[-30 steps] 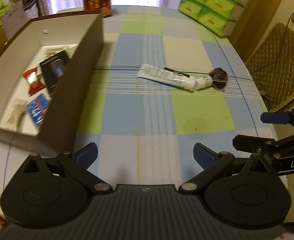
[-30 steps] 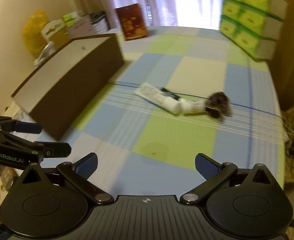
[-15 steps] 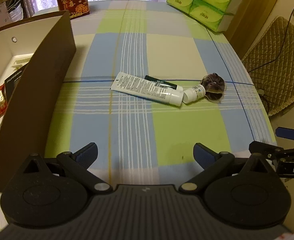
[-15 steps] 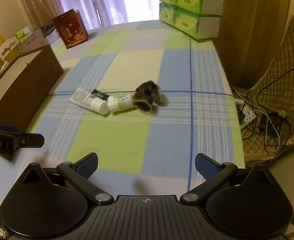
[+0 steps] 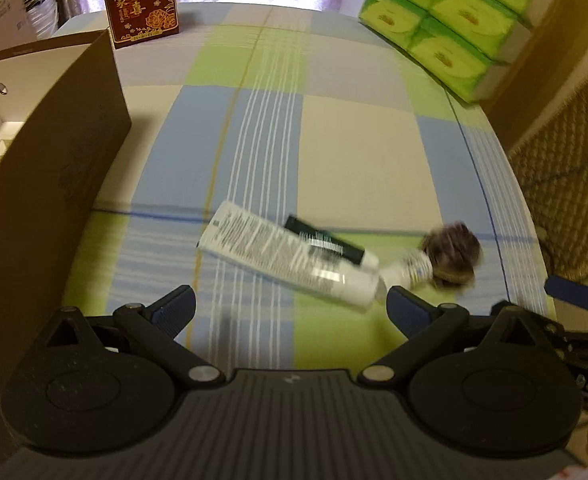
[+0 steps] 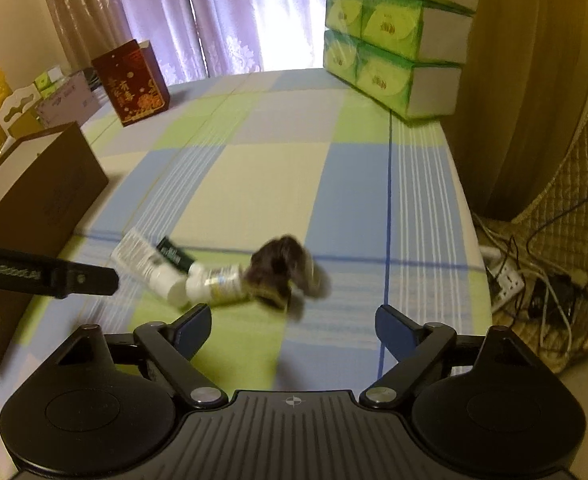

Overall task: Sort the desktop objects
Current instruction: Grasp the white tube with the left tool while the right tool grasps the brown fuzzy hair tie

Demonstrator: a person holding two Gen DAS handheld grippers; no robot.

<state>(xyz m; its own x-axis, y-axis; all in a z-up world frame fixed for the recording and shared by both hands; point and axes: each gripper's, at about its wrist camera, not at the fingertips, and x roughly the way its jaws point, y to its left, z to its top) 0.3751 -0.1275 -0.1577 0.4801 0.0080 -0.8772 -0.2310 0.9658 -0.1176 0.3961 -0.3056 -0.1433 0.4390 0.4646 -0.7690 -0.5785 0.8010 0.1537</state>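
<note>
A white tube point(image 5: 290, 261) point(image 6: 148, 266) lies on the checked tablecloth, over a dark flat packet point(image 5: 325, 243) point(image 6: 174, 255). At the tube's cap end lie a small white bottle point(image 5: 411, 270) point(image 6: 218, 283) and a dark brown fuzzy scrunchie point(image 5: 451, 250) point(image 6: 284, 270). My left gripper point(image 5: 290, 310) is open, just short of the tube. My right gripper point(image 6: 292, 322) is open, close in front of the scrunchie and bottle. Neither holds anything.
A brown open box point(image 5: 54, 168) point(image 6: 34, 196) stands at the left. A red gift box point(image 5: 144, 0) point(image 6: 132, 82) and stacked green tissue packs point(image 5: 449, 24) point(image 6: 389, 36) sit at the table's far end. A wicker chair point(image 5: 569, 176) and floor cables point(image 6: 533, 280) lie to the right.
Both grippers have moved forward toward the tube, bottle and scrunchie, which now sit larger and nearer the fingers. The left view has swung away from the box interior. Both grippers stay open.
</note>
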